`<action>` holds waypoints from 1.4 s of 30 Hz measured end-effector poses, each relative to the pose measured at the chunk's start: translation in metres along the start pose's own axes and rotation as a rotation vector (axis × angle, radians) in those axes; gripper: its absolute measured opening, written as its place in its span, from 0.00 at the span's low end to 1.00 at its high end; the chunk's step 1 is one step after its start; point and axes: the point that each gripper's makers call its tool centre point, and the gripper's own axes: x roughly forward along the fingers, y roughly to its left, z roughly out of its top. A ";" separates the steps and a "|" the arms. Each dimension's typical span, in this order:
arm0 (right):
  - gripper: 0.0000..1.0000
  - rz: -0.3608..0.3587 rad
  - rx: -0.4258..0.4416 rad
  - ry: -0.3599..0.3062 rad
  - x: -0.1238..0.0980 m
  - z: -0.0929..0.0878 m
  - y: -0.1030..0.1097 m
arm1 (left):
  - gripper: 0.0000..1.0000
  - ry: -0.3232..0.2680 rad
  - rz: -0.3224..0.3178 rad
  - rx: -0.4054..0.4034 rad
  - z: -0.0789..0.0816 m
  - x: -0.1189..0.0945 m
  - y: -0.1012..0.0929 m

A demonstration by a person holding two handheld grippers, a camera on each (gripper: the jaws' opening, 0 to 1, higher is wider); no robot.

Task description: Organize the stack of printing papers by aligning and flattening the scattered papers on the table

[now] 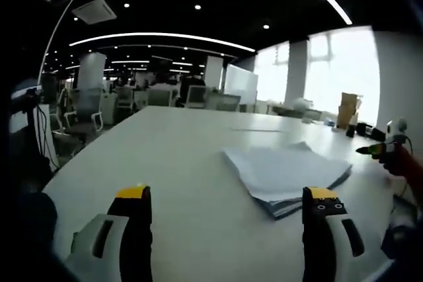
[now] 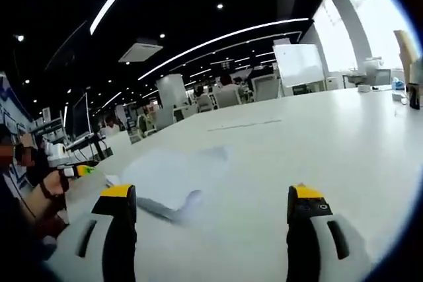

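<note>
Left gripper view: the left gripper, black jaws with yellow tips on white housings, rises from the bottom edge with its jaws spread wide apart and nothing between them. It is held above a large, pale white desk with a rounded near edge.

The stack of white printing papers lies on the desk ahead and to the right of centre, just beyond the right jaw tip. The stack is loose: sheets are fanned and offset, so the edges show as staggered layers along the near side. The top sheets are skewed against those beneath, and one corner on the far side lifts slightly. At the right edge of this view the other gripper's yellow-green tip comes in beside a person's hand, well clear of the stack.

Right gripper view: the right gripper, same make, also has its jaws parted wide, holding nothing. Here the paper stack lies left of centre on the desk, between the two jaw tips but farther off. Its top surface is uneven, one corner curling up at the near edge, with a dark shadow under the overhang.

Background: an open office with grey office chairs, a freestanding whiteboard, curved strip ceiling lights and bright windows.
</note>
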 end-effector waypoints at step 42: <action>0.90 0.095 -0.049 0.072 -0.046 0.036 0.033 | 0.97 0.052 -0.088 0.014 0.034 -0.057 -0.019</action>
